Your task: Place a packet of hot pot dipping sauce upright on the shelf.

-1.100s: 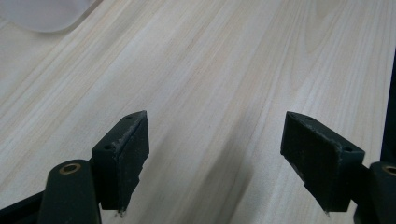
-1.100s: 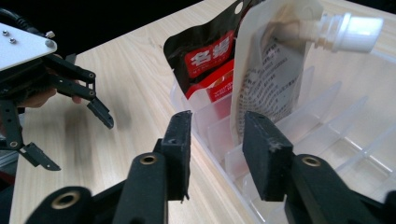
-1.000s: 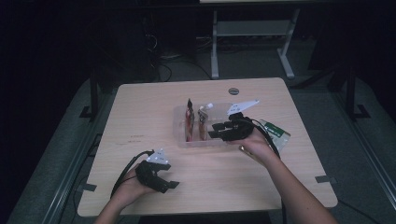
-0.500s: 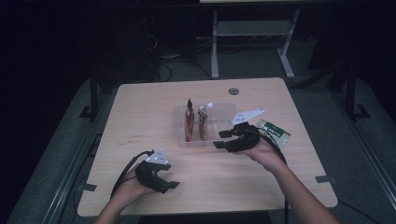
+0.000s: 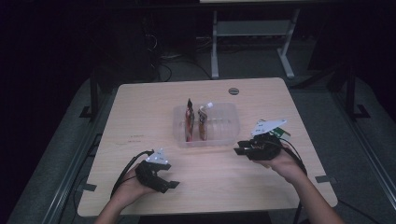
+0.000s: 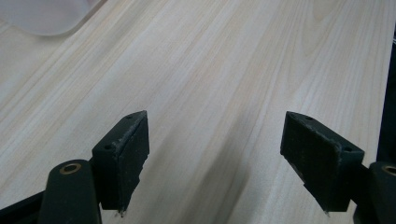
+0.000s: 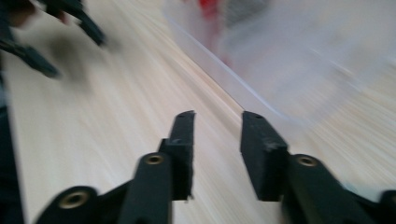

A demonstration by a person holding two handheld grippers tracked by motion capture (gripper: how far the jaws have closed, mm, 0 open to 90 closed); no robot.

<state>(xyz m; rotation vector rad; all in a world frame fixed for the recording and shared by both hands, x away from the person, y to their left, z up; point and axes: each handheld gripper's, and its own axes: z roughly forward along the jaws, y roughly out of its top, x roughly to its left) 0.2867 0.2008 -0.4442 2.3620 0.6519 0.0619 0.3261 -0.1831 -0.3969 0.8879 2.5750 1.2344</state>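
Right gripper (image 5: 240, 149) hangs just off the near right corner of the clear plastic bin (image 5: 224, 122), its jaws narrowed to a small gap with nothing between them; they have just been closing, and the right gripper view shows bare wood between the pads (image 7: 183, 140). Judging from this, the hand has let go and is now clear of the bin, the green-and-white packet (image 5: 279, 134) behind it on the table being a likely next pick. Left gripper (image 5: 173, 185) rests low near the front edge, jaws spread wide and empty, parked out of the way so the other hand has free room.

Going by size: the dark room has grey carpet and a white metal frame (image 5: 252, 42) standing beyond the table. Next is the pale wooden table (image 5: 140, 112), its grain running plainly in the left gripper view, with a round cable port (image 5: 233, 90) near the far edge. Then the bin stands about mid-table, open-topped and see-through, which lets things be dropped in from above. Inside its left part two slim packets (image 5: 190, 121) stand upright side by side, leaning on the bin wall so they stay on end; the right part looks vacant, room for more
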